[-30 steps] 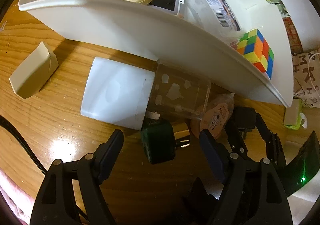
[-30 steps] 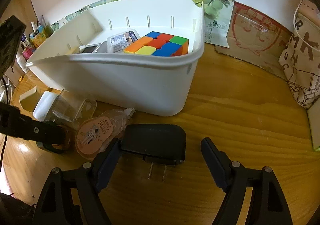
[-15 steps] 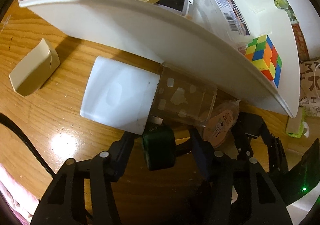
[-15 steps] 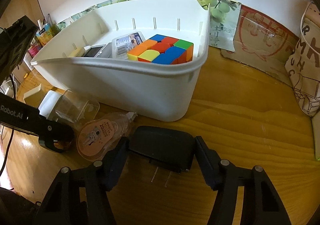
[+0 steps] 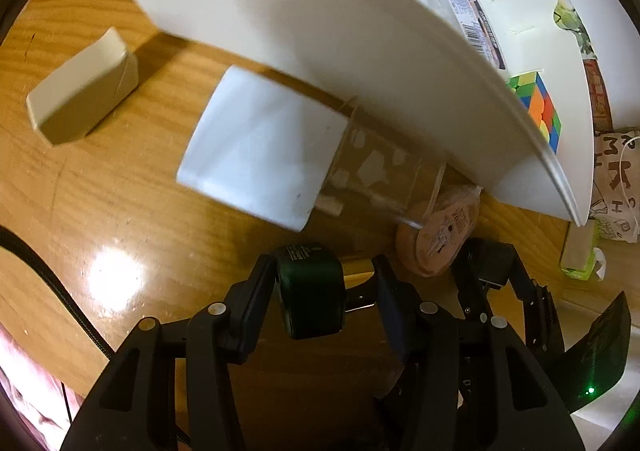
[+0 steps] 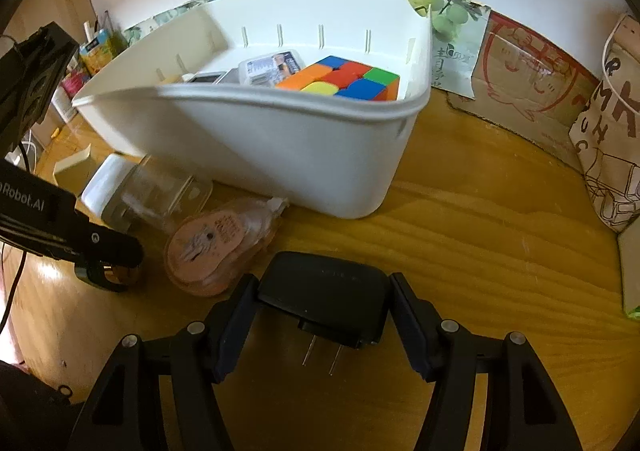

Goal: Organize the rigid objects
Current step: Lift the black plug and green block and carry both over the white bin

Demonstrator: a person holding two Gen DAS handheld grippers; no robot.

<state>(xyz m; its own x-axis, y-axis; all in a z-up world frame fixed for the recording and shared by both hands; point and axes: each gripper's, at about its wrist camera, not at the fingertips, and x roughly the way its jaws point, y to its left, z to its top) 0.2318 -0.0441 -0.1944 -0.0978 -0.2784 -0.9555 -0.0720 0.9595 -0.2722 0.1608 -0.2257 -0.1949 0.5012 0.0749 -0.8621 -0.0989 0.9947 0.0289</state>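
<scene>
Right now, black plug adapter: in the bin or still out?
Out. The black plug adapter sits between the right gripper fingers above the wooden table, in front of the white bin.

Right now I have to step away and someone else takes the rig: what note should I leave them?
Left gripper: shut on the dark green bottle.
Right gripper: shut on the black plug adapter.
In the white bin: Rubik's cube, clear labelled box.
Left on the table: correction tape, clear container with a white lid, beige box.
</scene>
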